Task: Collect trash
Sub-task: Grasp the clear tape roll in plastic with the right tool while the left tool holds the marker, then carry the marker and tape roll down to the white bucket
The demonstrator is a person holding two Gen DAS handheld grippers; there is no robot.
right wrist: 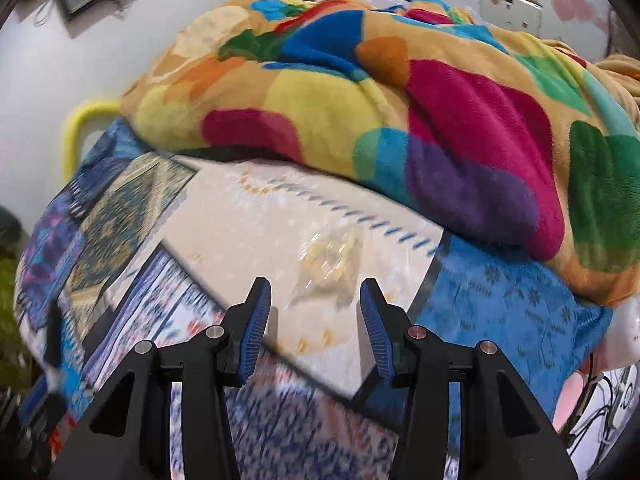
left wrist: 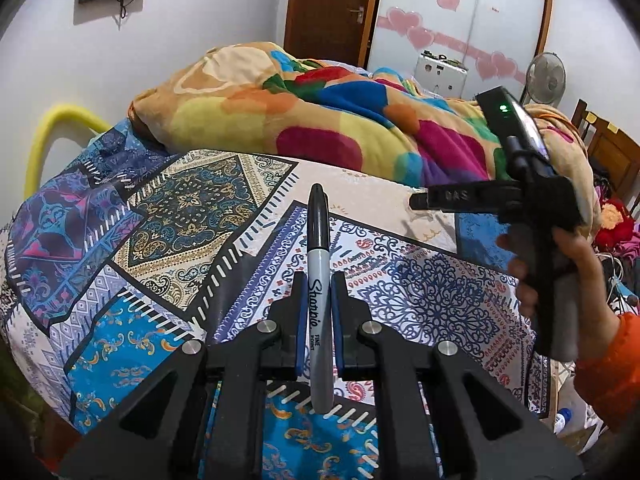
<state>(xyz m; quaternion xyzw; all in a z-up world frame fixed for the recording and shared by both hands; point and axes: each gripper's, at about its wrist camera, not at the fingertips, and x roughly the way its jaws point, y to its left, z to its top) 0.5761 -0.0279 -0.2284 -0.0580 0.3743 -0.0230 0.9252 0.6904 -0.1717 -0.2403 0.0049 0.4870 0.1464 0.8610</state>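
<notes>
Two grippers were up over the bed (left wrist: 400,200), which had a busy patchwork sheet (left wrist: 168,216) on it. The left gripper (left wrist: 319,280) had its jaws clenched on a black Sharpie marker (left wrist: 319,280). The blue pads (left wrist: 302,328) pressed on the grey barrel right around the logo, the capped end stuck out forward over the sheet, and the tail end hung back below the fingers. So the marker was off the bed, gripped and lifted.

The right gripper (right wrist: 316,312) had its jaws released, nothing between them. Past the gap between the fingers, a crumpled bit of clear plastic wrapper (right wrist: 328,264) lay on the pale cream patch of the sheet, near the blue patch. That view was pretty motion-blurred, so I couldn't tell much more about the wrapper than clear plastic with some yellowish bits. The fingers were near it but not touching it.

In the left wrist view the right gripper (left wrist: 418,201) showed off to the right, held by a hand (left wrist: 576,264) with an orange sleeve (left wrist: 612,364). A big fleece blanket (left wrist: 304,112) in bright colour blocks was heaped along the far side of the bed, a yellow padded rail (left wrist: 44,140) curved up at the left end, and a wardrobe with pink hearts (left wrist: 452,24) stood behind, with a fan (left wrist: 546,78) beside it.
</notes>
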